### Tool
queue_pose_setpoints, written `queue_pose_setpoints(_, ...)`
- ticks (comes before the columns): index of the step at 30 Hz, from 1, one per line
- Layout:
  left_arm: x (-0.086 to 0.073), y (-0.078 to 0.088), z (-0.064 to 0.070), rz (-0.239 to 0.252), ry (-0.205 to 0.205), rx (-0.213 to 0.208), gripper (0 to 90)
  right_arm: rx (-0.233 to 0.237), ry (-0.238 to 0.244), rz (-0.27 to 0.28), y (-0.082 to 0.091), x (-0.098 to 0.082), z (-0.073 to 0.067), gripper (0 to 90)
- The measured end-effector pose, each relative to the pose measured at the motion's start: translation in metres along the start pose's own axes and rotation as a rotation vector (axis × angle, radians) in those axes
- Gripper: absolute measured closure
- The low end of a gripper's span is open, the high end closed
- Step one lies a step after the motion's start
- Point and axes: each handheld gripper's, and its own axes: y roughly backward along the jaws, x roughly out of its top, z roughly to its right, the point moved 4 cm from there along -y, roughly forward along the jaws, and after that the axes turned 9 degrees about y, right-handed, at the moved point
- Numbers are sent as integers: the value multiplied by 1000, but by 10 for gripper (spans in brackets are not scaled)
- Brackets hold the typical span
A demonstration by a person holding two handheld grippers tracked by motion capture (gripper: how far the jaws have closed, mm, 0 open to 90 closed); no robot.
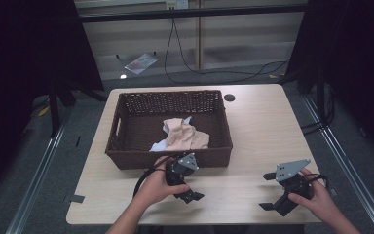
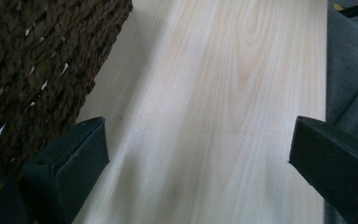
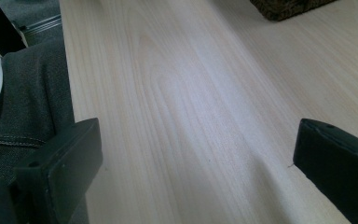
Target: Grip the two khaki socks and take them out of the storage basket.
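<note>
A dark brown wicker basket [image 1: 170, 156] stands on the middle of the light wooden table [image 1: 263, 131]. In it lies a crumpled beige cloth [image 1: 185, 134] with a bit of pale blue-white cloth [image 1: 159, 145] beside it. My left gripper [image 1: 191, 187] hovers just in front of the basket's near wall, open and empty. Its own view shows its jaws [image 2: 198, 154] wide apart over bare wood, with the basket [image 2: 37, 70] at the left. My right gripper [image 1: 268, 191] is near the table's front right edge, also open with nothing between its jaws [image 3: 198, 158].
A round black grommet [image 1: 230, 97] sits in the table behind the basket. Black cables [image 1: 214, 73] and a shiny wrapper [image 1: 140, 62] lie on the floor beyond. The person's grey trouser leg [image 3: 28, 93] shows past the front edge. A basket corner [image 3: 289, 7] shows far off.
</note>
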Motion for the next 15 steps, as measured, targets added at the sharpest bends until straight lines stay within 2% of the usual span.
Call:
queue_pose_setpoints(5,6,8,0,3,-1,-16,47,-3,-7,2,1,0,0,10)
queue_pose_setpoints(8,10,12,0,13,15,-24,47,-6,-8,2,1,0,0,10)
queue_pose_setpoints(9,13,16,0,6,7,-32,48,-6,-11,3,1,0,0,10)
queue_pose_setpoints(11,14,18,0,9,18,-39,48,-6,-10,2,1,0,0,10)
queue_pose_setpoints(15,17,22,1,-16,27,-59,48,-5,-11,2,1,0,0,10)
